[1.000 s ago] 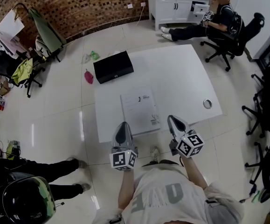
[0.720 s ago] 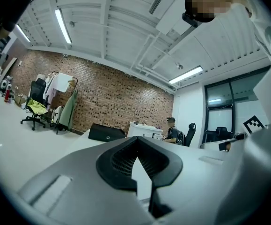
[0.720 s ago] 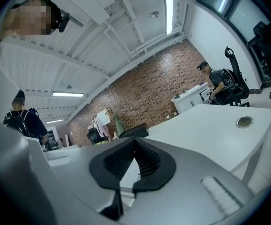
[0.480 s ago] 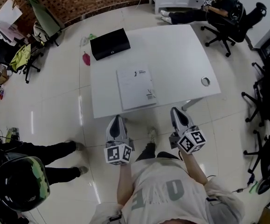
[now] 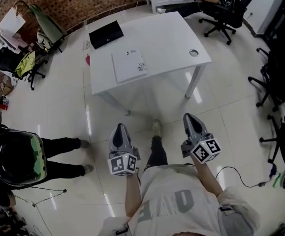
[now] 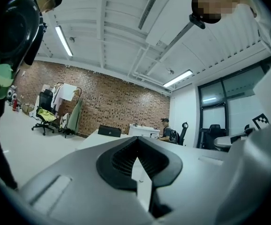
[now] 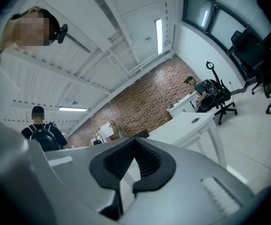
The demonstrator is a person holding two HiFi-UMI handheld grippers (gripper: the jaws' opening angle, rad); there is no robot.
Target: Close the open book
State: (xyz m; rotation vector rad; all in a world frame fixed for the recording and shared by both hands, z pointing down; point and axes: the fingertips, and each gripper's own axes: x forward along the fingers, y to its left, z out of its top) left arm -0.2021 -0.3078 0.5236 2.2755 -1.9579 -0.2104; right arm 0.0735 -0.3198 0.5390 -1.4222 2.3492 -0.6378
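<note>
The white book (image 5: 129, 65) lies closed and flat on the white table (image 5: 167, 38), near its front left. Both grippers hang over the floor, well back from the table and pointing level toward it. In the head view the left gripper (image 5: 118, 128) looks shut with nothing in it, and so does the right gripper (image 5: 189, 117). The left gripper view shows the left gripper (image 6: 136, 139) with pads meeting at the tips and the table far ahead. In the right gripper view the right gripper (image 7: 134, 140) is closed the same way.
A black box (image 5: 106, 34) sits at the table's far left corner, a round grommet (image 5: 194, 52) near its right edge. A person in a helmet (image 5: 14, 156) stands at my left. Office chairs (image 5: 275, 82) line the right side, and a cable (image 5: 240, 181) lies on the floor.
Both grippers have drawn back from the table's front edge and now hang over open floor. The table and book look smaller and farther away.
</note>
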